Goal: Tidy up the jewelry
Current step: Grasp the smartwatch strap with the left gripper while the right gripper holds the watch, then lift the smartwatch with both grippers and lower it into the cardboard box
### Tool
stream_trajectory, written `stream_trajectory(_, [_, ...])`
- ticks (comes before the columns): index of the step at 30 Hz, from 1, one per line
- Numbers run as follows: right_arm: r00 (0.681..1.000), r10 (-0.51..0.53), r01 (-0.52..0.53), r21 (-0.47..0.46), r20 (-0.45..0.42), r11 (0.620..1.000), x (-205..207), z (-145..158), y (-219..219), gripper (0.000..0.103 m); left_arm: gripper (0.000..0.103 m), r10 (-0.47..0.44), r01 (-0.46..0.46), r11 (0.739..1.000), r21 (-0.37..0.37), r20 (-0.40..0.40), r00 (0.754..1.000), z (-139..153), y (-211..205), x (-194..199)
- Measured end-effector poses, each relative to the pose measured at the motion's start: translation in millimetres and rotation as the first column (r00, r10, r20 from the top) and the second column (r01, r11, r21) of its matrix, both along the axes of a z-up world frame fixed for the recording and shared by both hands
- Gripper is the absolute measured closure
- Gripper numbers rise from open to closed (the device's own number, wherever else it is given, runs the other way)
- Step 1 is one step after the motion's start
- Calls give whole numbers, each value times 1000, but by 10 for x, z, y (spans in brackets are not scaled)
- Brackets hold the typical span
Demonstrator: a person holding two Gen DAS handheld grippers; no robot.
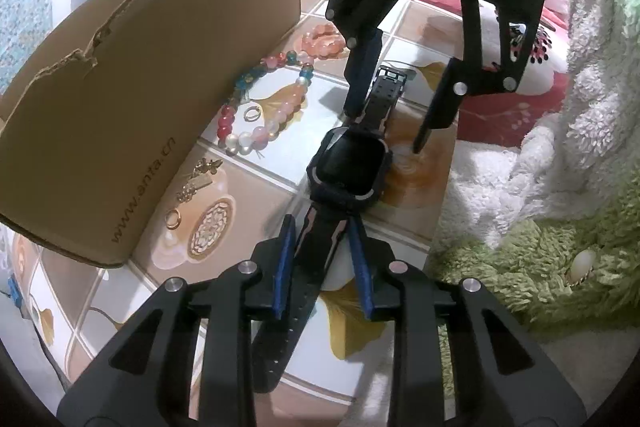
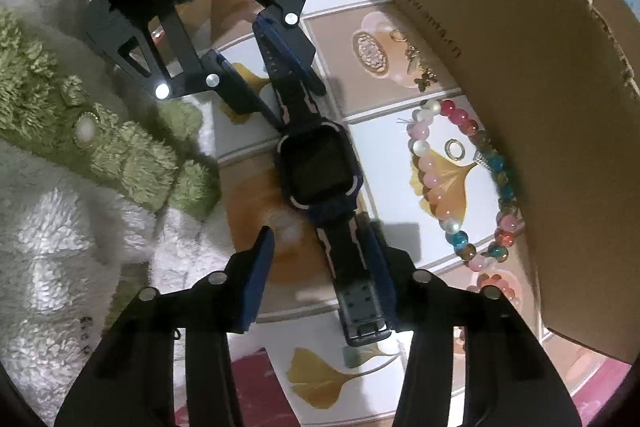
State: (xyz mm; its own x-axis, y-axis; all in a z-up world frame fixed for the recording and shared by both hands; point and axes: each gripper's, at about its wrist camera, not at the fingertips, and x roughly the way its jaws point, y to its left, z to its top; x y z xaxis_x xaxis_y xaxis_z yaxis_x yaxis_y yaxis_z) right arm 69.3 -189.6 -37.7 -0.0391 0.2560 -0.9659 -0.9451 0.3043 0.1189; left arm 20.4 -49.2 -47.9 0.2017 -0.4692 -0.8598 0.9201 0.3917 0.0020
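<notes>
Both sets of jaws stand spread, one at each end of a black watch that lies flat on the patterned cloth. On the left gripper the blue pads sit on either side of the near strap with gaps showing; whether they touch it I cannot tell. Facing it, the right gripper straddles the buckle end of the other strap, one pad close against the strap, the other well clear. A brown cardboard box stands just beside the watch, with a beaded bracelet at its foot ringing a small ring. Gold trinkets lie nearby along the box. Green and white fluffy fabric borders the other side.
</notes>
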Motion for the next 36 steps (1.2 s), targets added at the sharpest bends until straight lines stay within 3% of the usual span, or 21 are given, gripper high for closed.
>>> stream_trajectory(3, [999, -27, 27, -3, 34, 1000, -53, -20, 21, 73, 75, -8, 8, 1000, 2, 6, 1000, 2, -3, 12])
stream_trajectory(13, [992, -6, 10, -30, 123, 999, -311, 24, 61, 78, 79, -8, 9, 1000, -15, 38, 999, -17, -12, -69])
stream_trajectory(23, [969, 5, 5, -36, 246, 999, -555, 287, -17, 78, 80, 20, -13, 998, -54, 125, 992, 288, 71, -219])
stream_trajectory(27, [939, 18, -4, -42, 342, 999, -732, 512, -18, 79, 80, 24, -13, 998, -55, 214, 977, 564, 43, -330])
stream_trajectory(31, [887, 40, -22, -46, 461, 999, -804, 852, -7, 79, 80, 22, -3, 998, -62, 306, 952, 924, 43, -373])
stream_trajectory(36, [805, 60, -39, -48, 590, 998, -757, 1310, 20, 79, 80, -4, 28, 998, -48, 448, 894, 1462, 70, -308])
